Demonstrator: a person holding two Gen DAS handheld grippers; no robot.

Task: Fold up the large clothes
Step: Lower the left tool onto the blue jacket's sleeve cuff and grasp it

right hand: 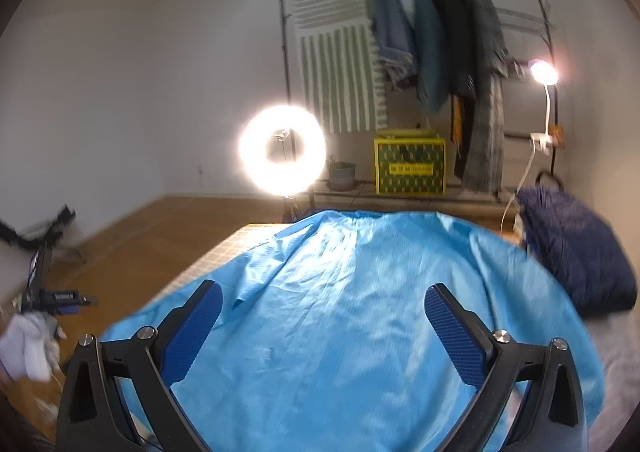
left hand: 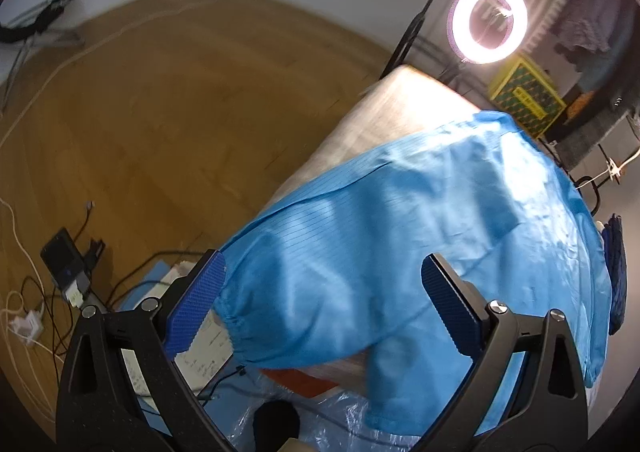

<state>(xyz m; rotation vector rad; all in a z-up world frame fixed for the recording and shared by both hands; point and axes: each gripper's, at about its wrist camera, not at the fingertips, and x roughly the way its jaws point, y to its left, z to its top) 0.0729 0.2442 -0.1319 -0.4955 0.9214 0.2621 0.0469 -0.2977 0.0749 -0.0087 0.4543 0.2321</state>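
Both tongs (left hand: 322, 272) (right hand: 322, 306) gape empty; blue garment (right hand: 352, 312) hides table (left hand: 384, 112); edges blurred.

The left gripper (left hand: 322, 284) hangs with its blue-padded fingers (left hand: 196, 302) spread wide, nothing between them, above a bright blue garment (left hand: 420, 220) spread over a table (left hand: 384, 112). One sleeve with a gathered elastic cuff (left hand: 232, 332) droops over the near edge just beside the left finger pad. Below the cuff lie a sheet of paper with handwriting (left hand: 208, 356) and crinkled clear plastic (left hand: 340, 420). A lit ring light (left hand: 489, 22) stands beyond the far table corner, a yellow-and-green box (left hand: 528, 98) near it. The wooden floor (left hand: 160, 112) at left carries loose cables (left hand: 24, 292) and a small dark device (left hand: 64, 260). The view is somewhat blurred.
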